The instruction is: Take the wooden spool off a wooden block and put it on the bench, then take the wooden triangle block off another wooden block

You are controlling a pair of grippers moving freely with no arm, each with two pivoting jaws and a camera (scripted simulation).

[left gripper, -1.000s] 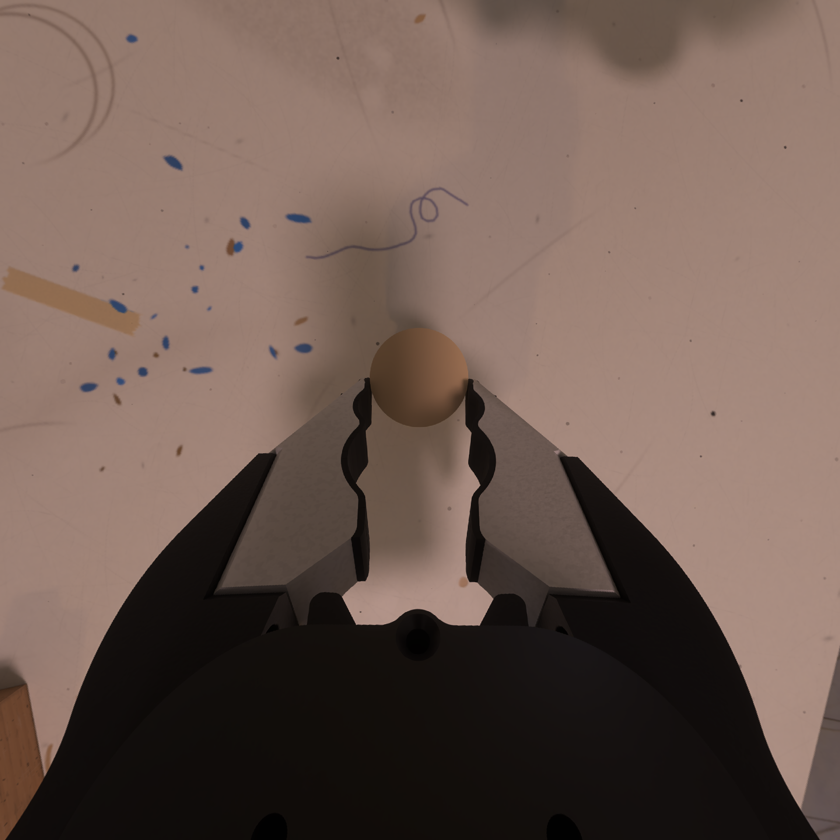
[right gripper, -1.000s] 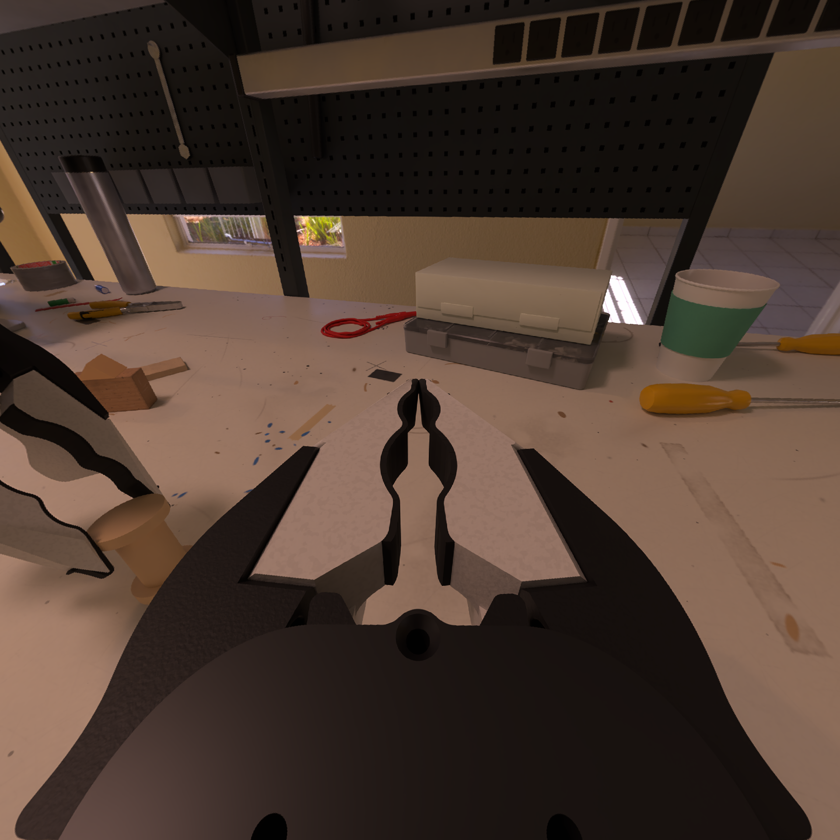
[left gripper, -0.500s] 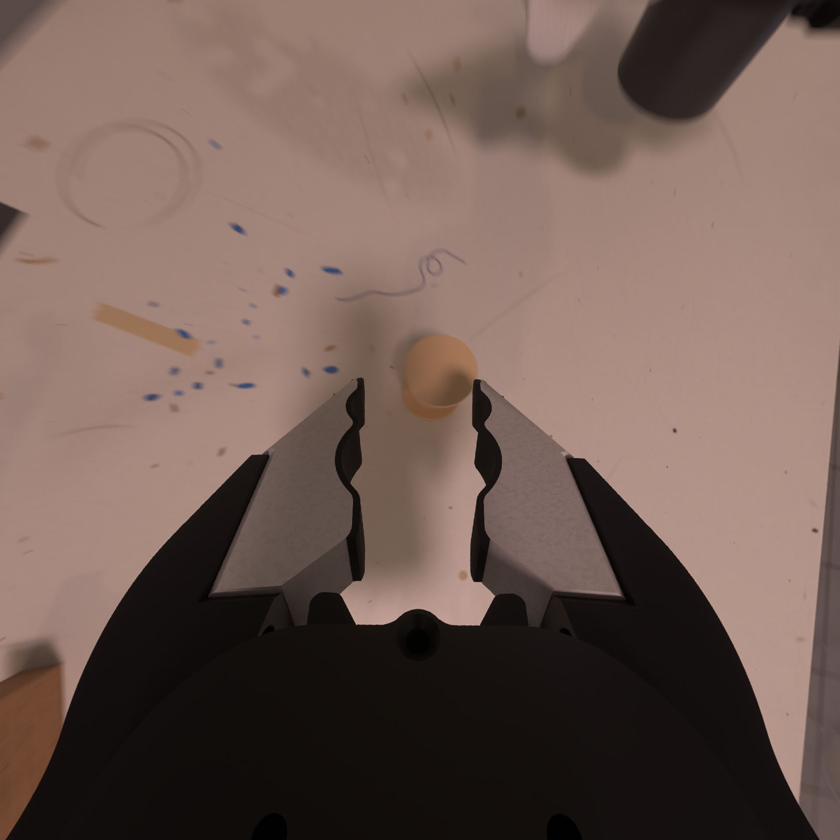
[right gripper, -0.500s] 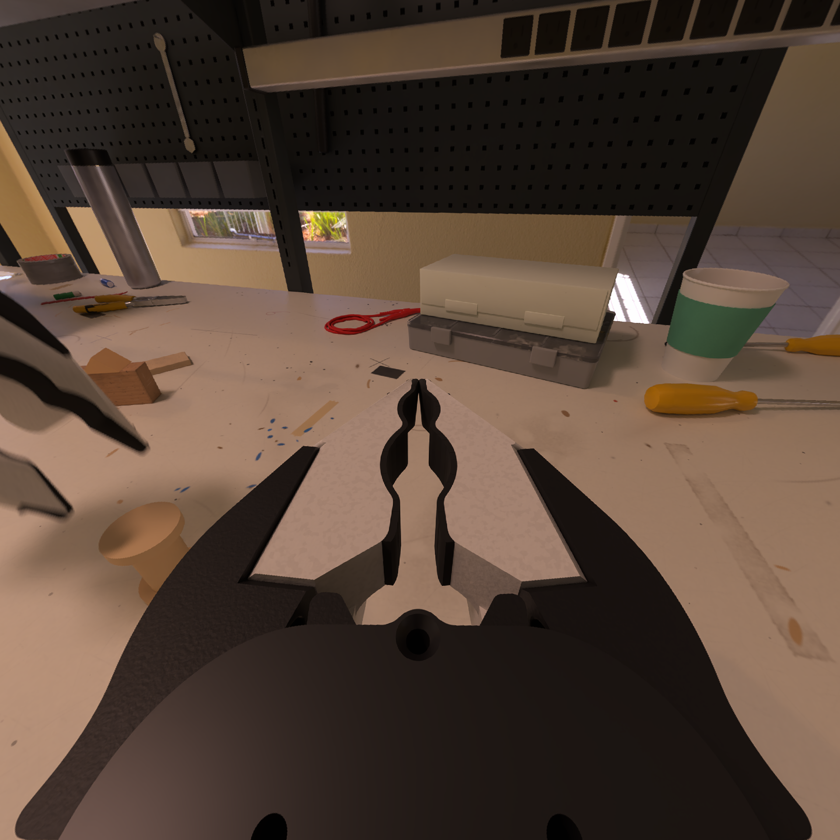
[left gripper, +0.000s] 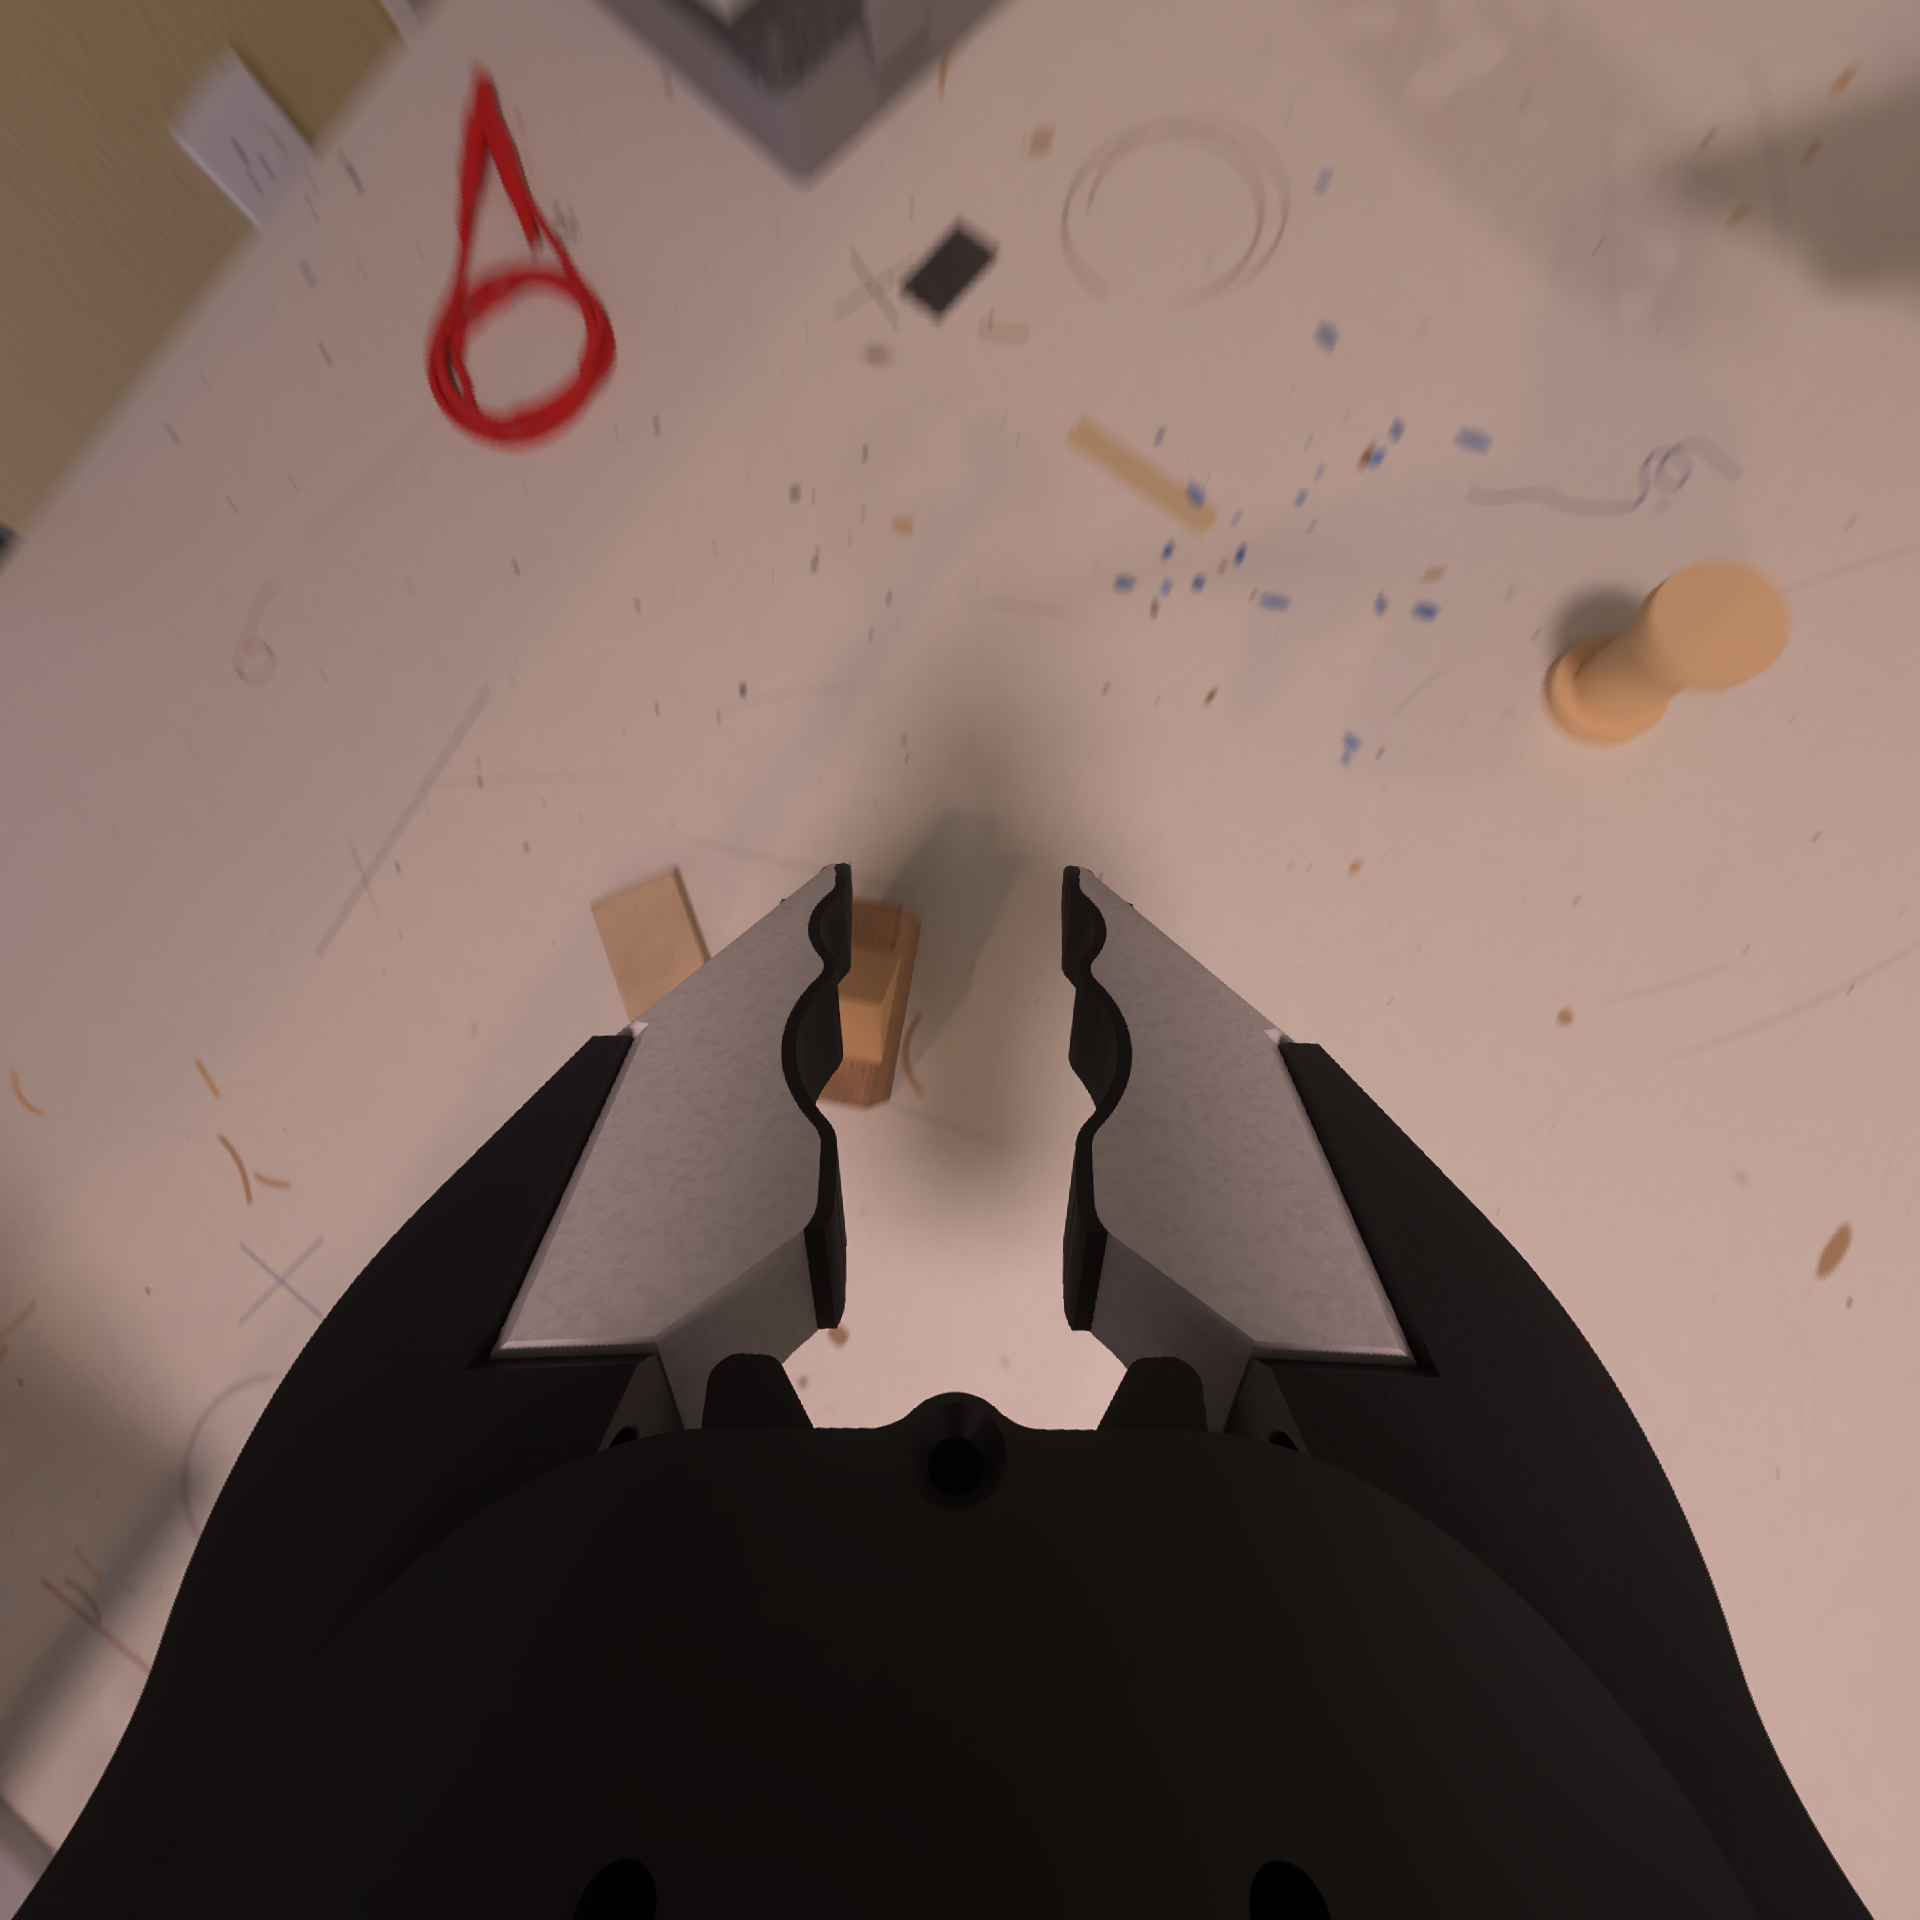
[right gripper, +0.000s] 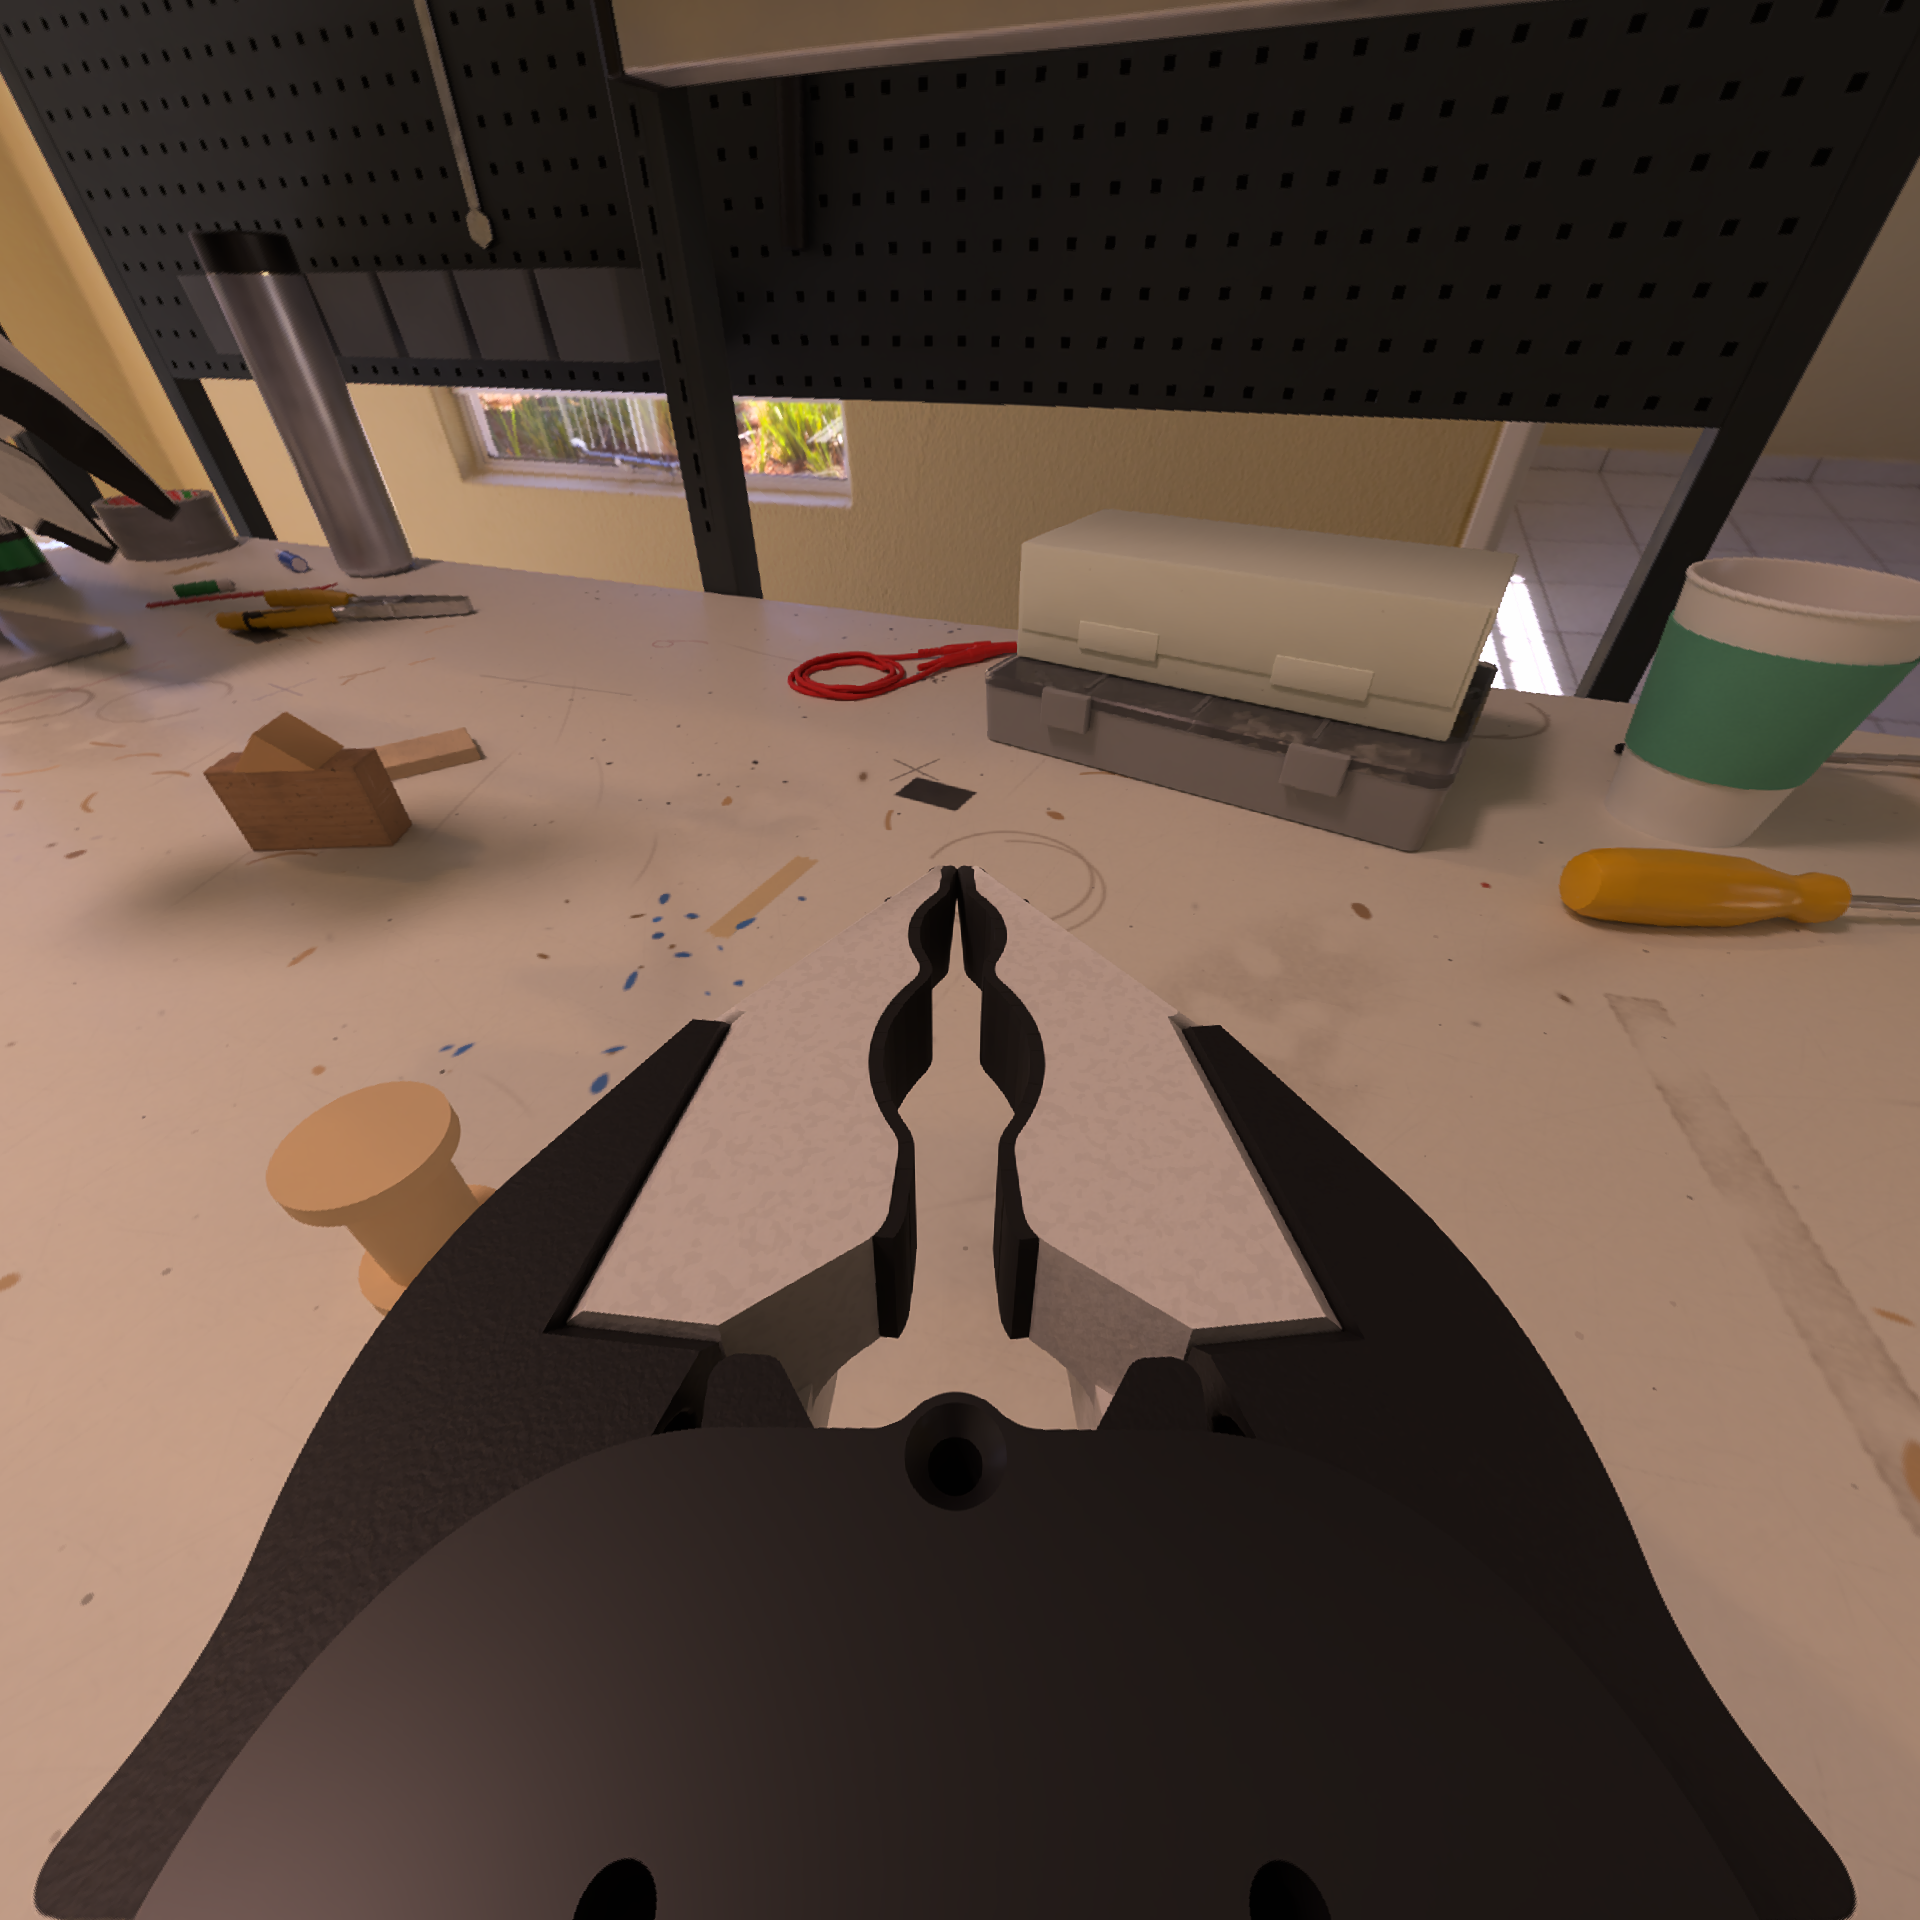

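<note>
Tabletop (right gripper: 1351, 1091): pale, scuffed and flecked with blue specks, carrying every item below.

Pegboard (right gripper: 1247, 229): dark, perforated, standing along the far edge.

Cases: a cream case (right gripper: 1257, 618) lying on a grey case (right gripper: 1195, 748), far right of centre.

Left claw (left gripper: 956, 894): hanging over the tabletop and looking down, its jaws standing well apart and gripping nothing; its tip is also showing at the left edge of the right wrist view (right gripper: 62, 457).

Right claw (right gripper: 954, 878): hovering low, jaws nearly touching at the tips, with nothing between them.

Paper cup (right gripper: 1766, 696): white with a green band, standing upright at the right edge.

Wooden block (right gripper: 312, 800): sitting at the left, wooden triangle block (right gripper: 296, 740) resting on top of it. In the left wrist view the pair is showing just inside the left finger, partly hidden (left gripper: 873, 997).

Wooden spool (left gripper: 1662, 649): standing upright on the tabletop, well apart from the block, just left of the right claw.

Yellow screwdriver (right gripper: 1704, 885): lying at the right.

Red cord (left gripper: 520, 332): lying coiled near the cases.
</note>
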